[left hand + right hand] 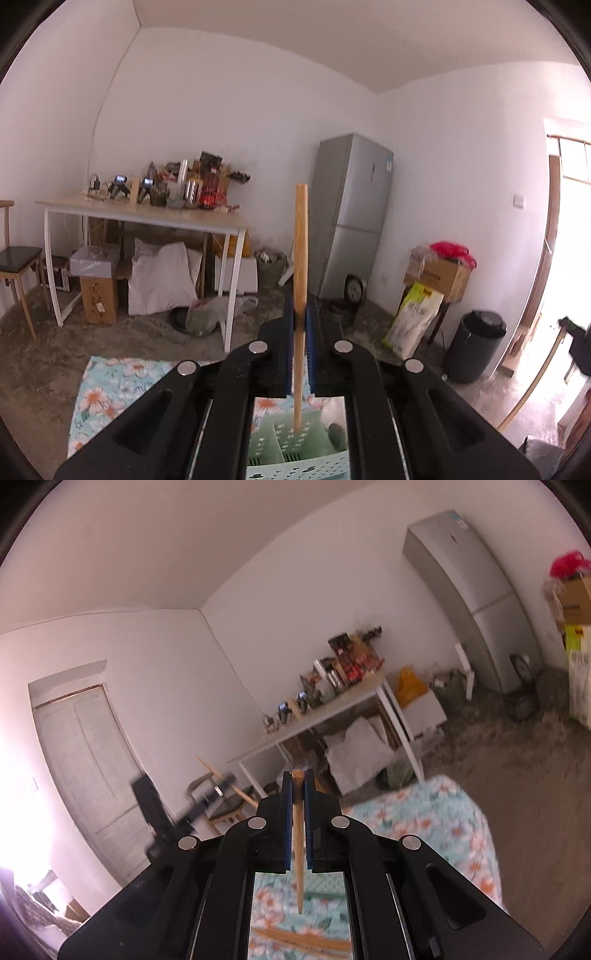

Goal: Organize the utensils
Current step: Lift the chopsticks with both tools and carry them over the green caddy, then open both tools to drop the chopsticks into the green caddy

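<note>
My left gripper [300,314] is shut on a wooden chopstick [300,266] held upright; its lower tip hangs over a pale green perforated utensil basket [295,443] seen between the gripper arms. My right gripper [297,786] is shut on another wooden chopstick [298,849], its lower tip above the floral tablecloth [436,819]. Several more chopsticks [299,939] lie on the cloth below it. The left gripper with its chopstick also shows, blurred, at the left of the right wrist view [218,794].
Floral-cloth table [107,387] under both grippers. Beyond it stand a white table with clutter [147,214], a grey fridge [351,214], a chair [18,258], cardboard boxes [439,273], a black bin [476,343] and a white door [92,768].
</note>
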A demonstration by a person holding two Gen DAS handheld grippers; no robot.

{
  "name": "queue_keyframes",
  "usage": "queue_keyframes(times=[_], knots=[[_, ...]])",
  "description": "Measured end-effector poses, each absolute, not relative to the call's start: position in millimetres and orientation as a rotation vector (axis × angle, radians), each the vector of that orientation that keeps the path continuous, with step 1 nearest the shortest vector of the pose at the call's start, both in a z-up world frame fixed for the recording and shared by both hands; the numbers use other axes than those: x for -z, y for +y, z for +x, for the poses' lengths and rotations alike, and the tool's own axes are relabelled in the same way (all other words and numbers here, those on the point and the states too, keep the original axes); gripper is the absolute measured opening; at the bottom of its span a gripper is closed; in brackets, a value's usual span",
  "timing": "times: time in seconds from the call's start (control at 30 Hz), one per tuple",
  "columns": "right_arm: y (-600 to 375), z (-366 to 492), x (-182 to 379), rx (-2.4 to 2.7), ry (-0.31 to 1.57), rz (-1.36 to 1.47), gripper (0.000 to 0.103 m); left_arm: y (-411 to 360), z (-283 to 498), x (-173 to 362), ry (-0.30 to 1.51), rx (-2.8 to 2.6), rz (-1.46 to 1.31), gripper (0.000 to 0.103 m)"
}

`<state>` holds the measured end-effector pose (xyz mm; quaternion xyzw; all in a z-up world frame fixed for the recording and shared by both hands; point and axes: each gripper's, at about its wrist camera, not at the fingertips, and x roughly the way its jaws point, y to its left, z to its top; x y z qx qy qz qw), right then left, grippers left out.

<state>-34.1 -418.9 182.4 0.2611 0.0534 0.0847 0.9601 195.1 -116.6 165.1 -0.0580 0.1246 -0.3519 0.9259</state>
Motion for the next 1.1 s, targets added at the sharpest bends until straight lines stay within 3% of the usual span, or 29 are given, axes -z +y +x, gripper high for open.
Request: queue_keyframes(times=[0.43,0.5,0.57,0.67,0.87,1.1], knots=[[-431.2,22.7,-210.7,-0.187,0.035,0.478,0.004,-143.7,223.1,-96.9,0.437,0.71,-0.05,0.007],[-430.5,33.7,-208.9,-0.181,0.044,0.477,0.004,-143.0,223.5,-93.4,0.449,0.712,-0.055,0.016],[-431.6,48.1,-205.7,-0.182,0.057,0.486,0.004,-139.9,222.6,-91.9,0.455,0.707,-0.062,0.038],[-428.9,61.0,-203.6,-0.179,0.07,0.49,0.004,-133.8,219.8,-92.9,0.454,0.702,-0.063,0.049],[-418.7,80.6,-197.7,-0.181,0.089,0.485,0.004,-106.5,201.9,-97.4,0.419,0.652,-0.092,0.068],[-393.4,105.6,-182.2,-0.175,0.165,0.424,0.004,-65.2,171.5,-95.2,0.391,0.621,-0.104,0.077]])
